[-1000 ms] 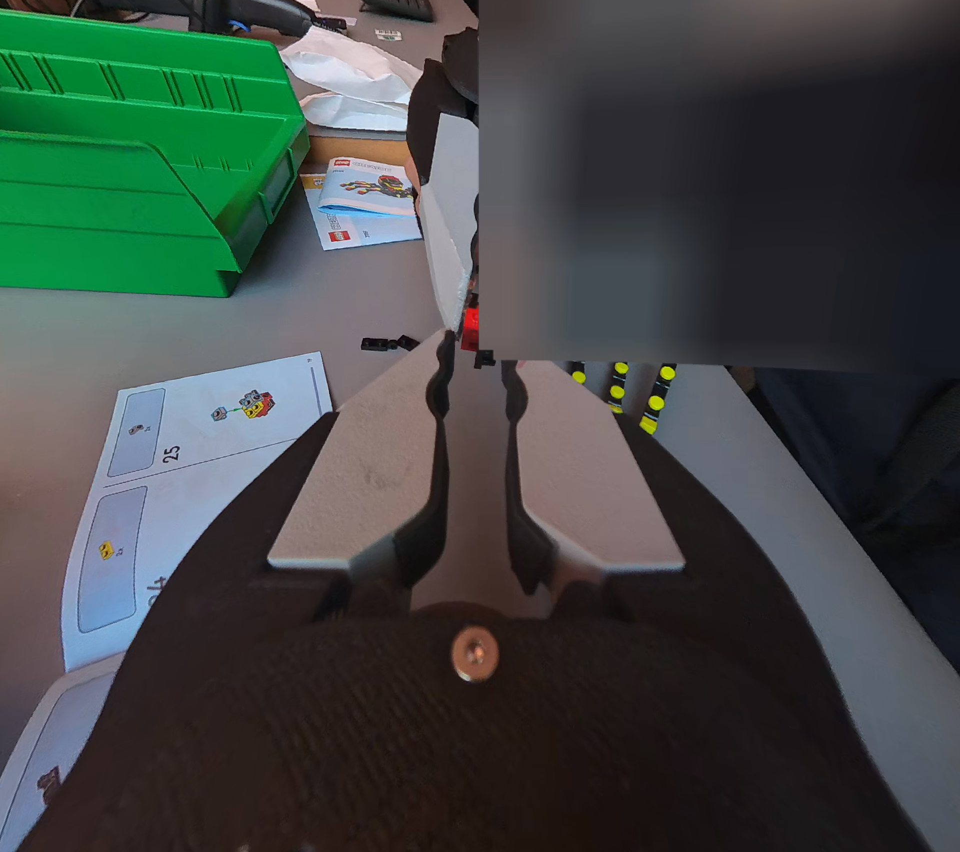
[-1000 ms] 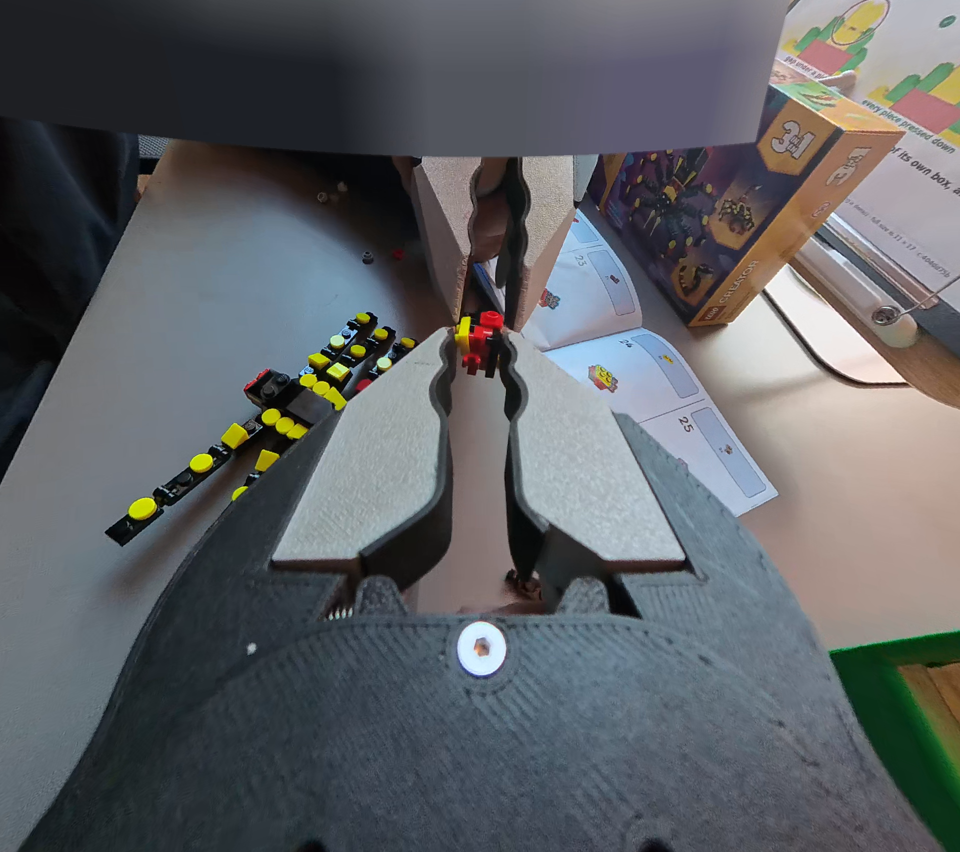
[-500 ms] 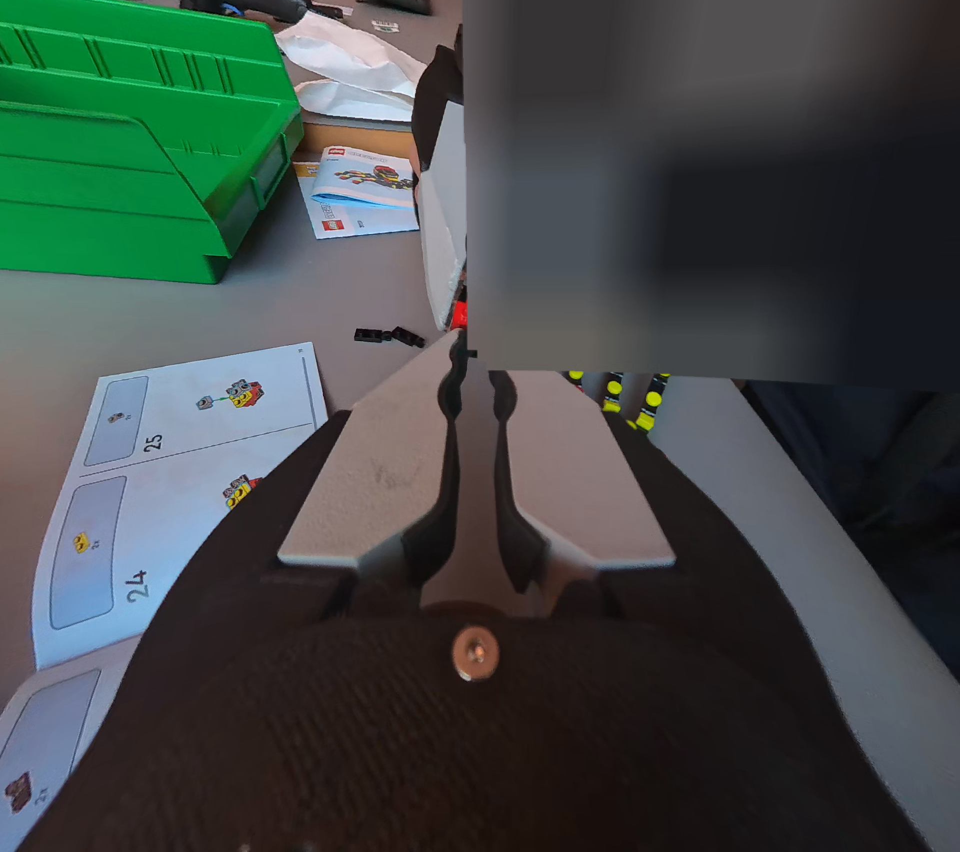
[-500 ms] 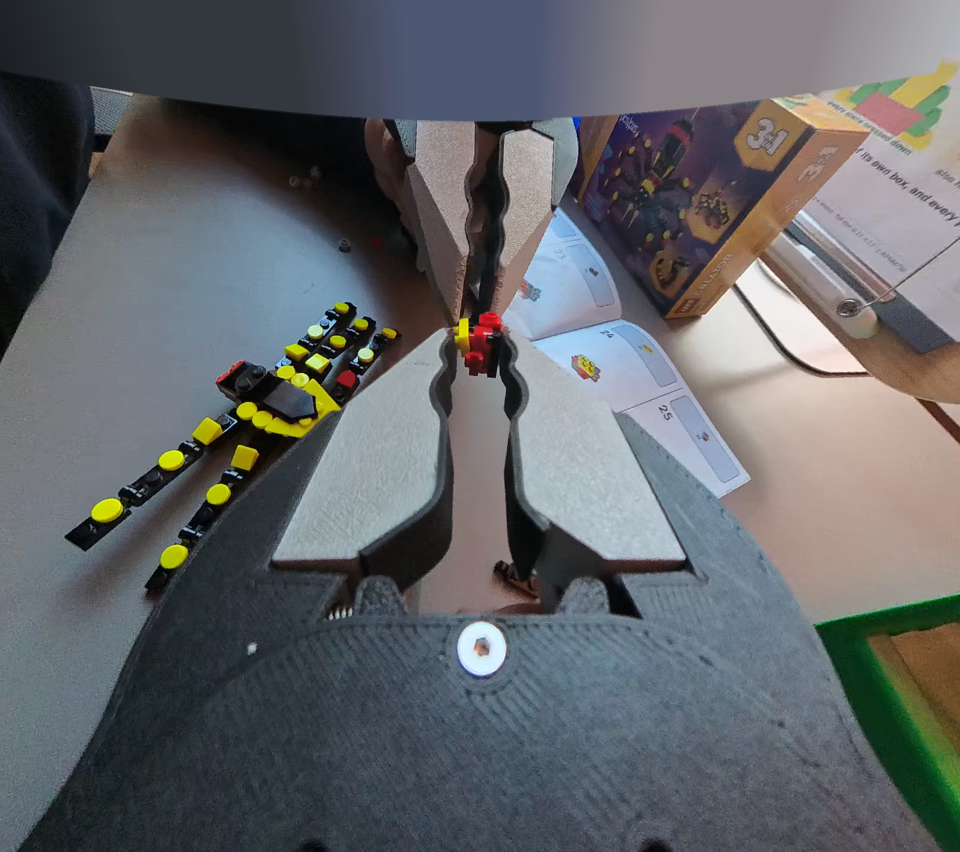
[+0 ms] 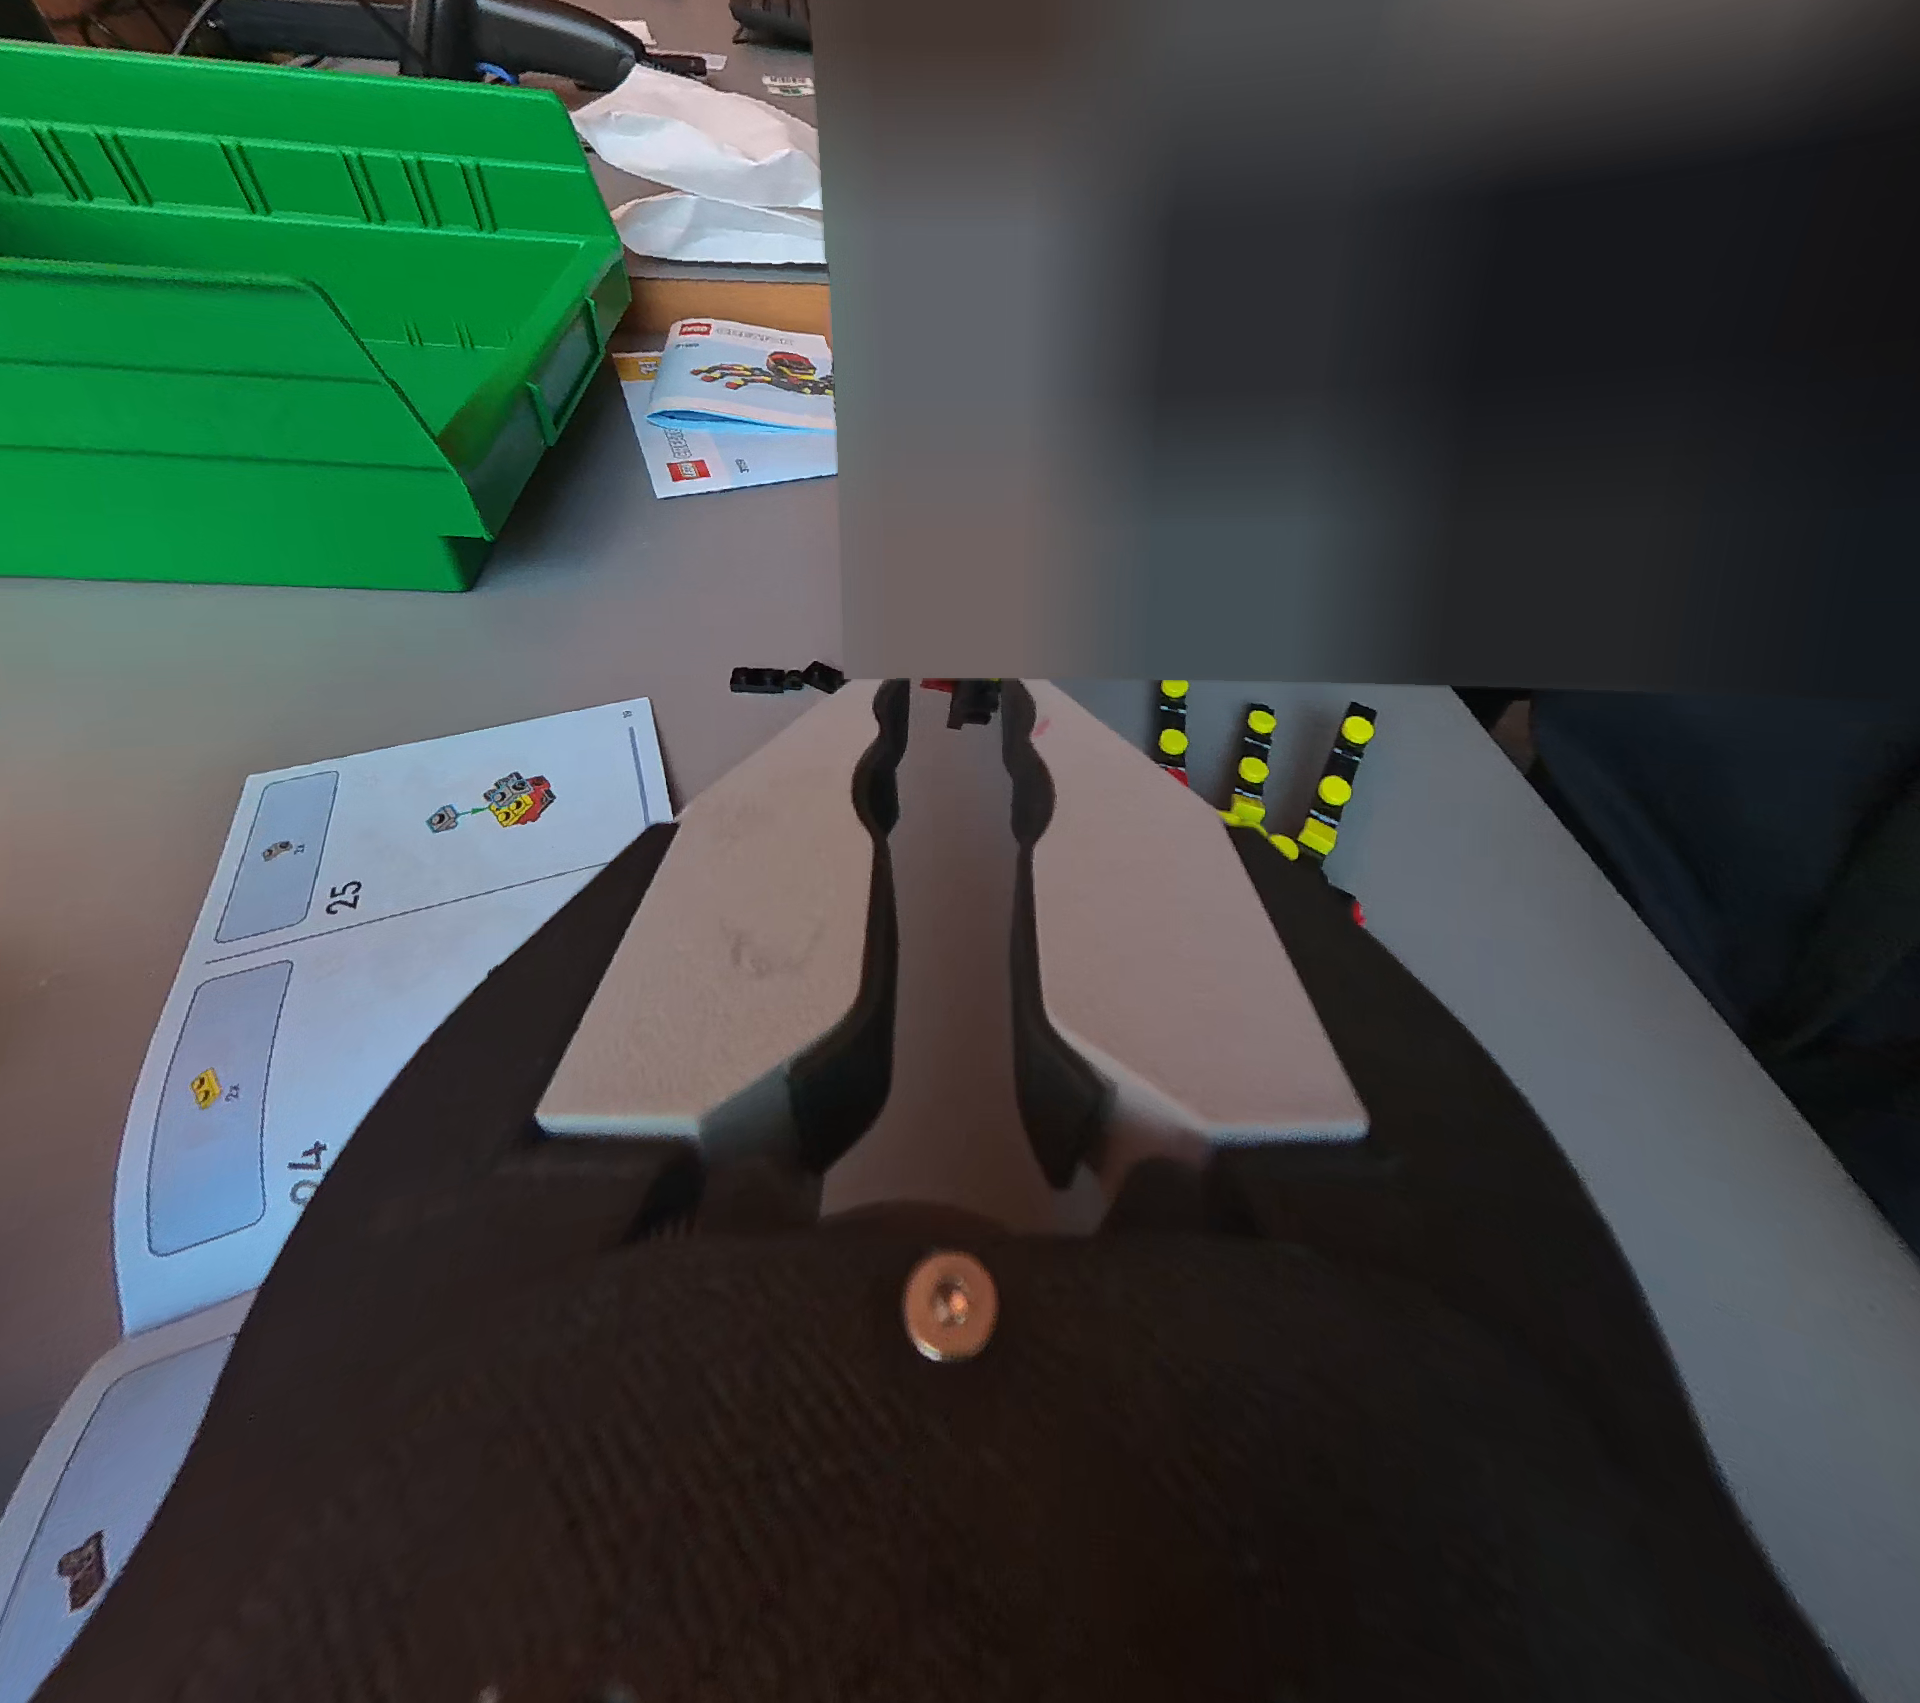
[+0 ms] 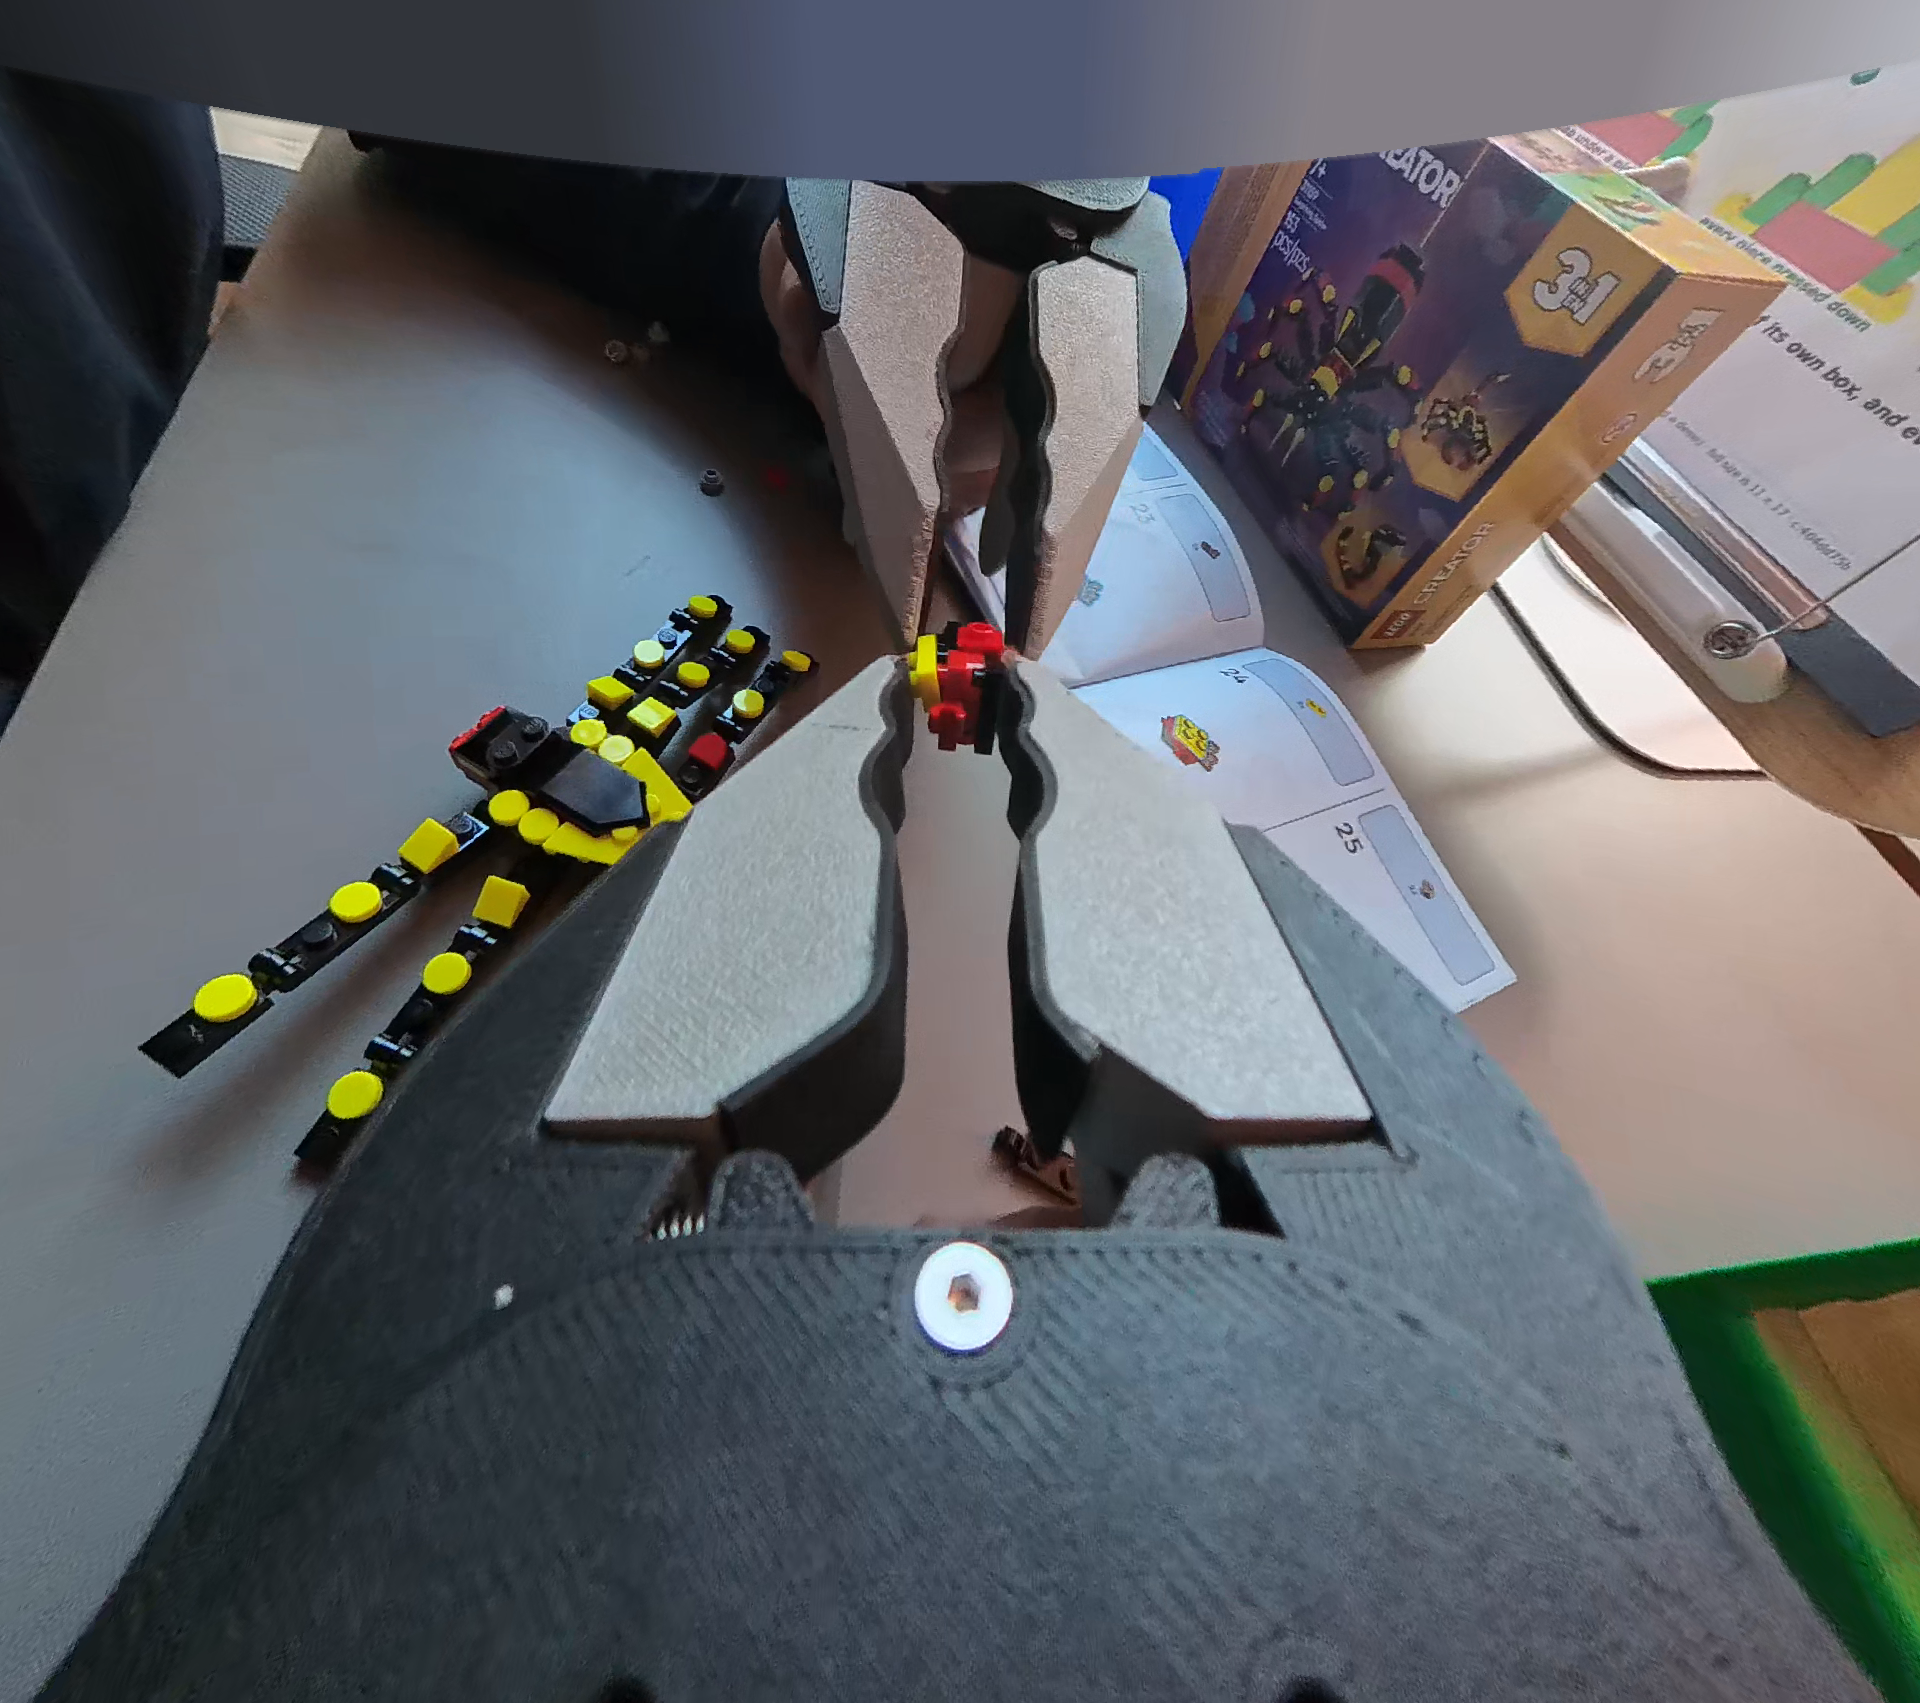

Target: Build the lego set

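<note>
My right gripper (image 6: 956,677) is shut on a small red, yellow and black lego cluster (image 6: 961,697) and holds it above the table. My left gripper (image 6: 971,630) comes in from the far side, its tips at the cluster's top. In the left wrist view the left gripper (image 5: 956,692) stands a little open, and a black part of the cluster (image 5: 971,706) sits loosely between its tips. A black and yellow legged lego assembly (image 6: 540,801) lies on the table left of the right gripper; its legs also show in the left wrist view (image 5: 1257,770).
An open instruction booklet (image 6: 1278,749) lies under the grippers, also in the left wrist view (image 5: 416,874). The lego box (image 6: 1455,386) stands at the right. A green bin (image 5: 260,323) and folded booklets (image 5: 748,406) lie beyond. Small black pieces (image 5: 779,677) lie loose. The grippers are tip to tip, or close to it.
The left gripper's jaws narrowed half a second ago and have now widened a little. The right gripper has kept its hold on the cluster, and both have shifted slightly over the table.
</note>
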Available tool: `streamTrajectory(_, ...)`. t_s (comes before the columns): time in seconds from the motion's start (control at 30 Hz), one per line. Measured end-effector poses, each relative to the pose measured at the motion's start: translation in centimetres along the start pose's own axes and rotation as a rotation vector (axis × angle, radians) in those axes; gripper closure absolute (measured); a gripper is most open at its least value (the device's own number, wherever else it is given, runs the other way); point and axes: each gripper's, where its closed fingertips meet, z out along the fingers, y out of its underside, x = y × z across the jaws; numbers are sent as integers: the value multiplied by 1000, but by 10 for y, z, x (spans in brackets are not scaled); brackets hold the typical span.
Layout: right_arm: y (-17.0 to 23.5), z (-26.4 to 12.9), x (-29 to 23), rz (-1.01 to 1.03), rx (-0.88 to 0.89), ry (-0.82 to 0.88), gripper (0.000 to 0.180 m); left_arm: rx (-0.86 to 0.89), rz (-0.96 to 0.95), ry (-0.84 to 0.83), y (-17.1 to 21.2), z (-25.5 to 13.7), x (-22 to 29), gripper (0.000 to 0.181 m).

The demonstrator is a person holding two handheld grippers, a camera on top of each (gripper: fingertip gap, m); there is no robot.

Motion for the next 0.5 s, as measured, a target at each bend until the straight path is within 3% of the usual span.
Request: streamTrajectory(0.5,5,0,-7,-2,-6,-54,167,-45,0,20,8,4,6,168)
